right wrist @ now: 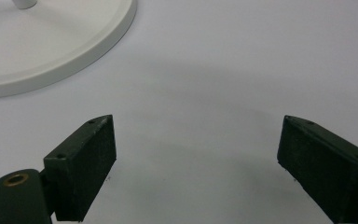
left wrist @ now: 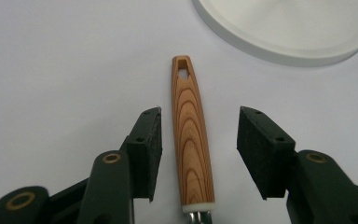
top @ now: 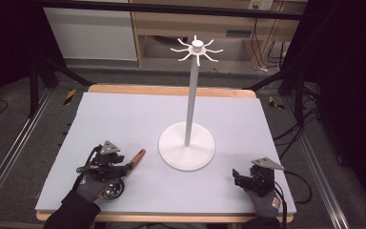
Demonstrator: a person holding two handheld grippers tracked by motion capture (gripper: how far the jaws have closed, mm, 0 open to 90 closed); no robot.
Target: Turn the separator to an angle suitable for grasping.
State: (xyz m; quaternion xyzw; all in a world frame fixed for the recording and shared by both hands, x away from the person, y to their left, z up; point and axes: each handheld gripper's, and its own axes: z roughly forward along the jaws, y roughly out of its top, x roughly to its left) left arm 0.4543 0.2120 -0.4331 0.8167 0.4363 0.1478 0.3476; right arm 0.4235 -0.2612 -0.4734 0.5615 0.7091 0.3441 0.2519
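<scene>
Your left hand-held gripper (left wrist: 199, 154) stands apart around the ladle (left wrist: 191, 140); grip its stiff, smooth wooden handle mid-length.

Wood-grain handled metal ladle (left wrist: 191, 140) cut off at bottom edge; round white stand base (left wrist: 289, 28) cropped above it.

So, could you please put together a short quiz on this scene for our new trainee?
1. True or false: the left tool grips the wood-grain handle of the metal ladle.
2. Which stands open over bare mat: A left tool, B right tool?
3. What tops the white round-based pole stand?

Key: 1 false, both pads stand apart from it; 2 B; 3 a ring of hooks.
</scene>
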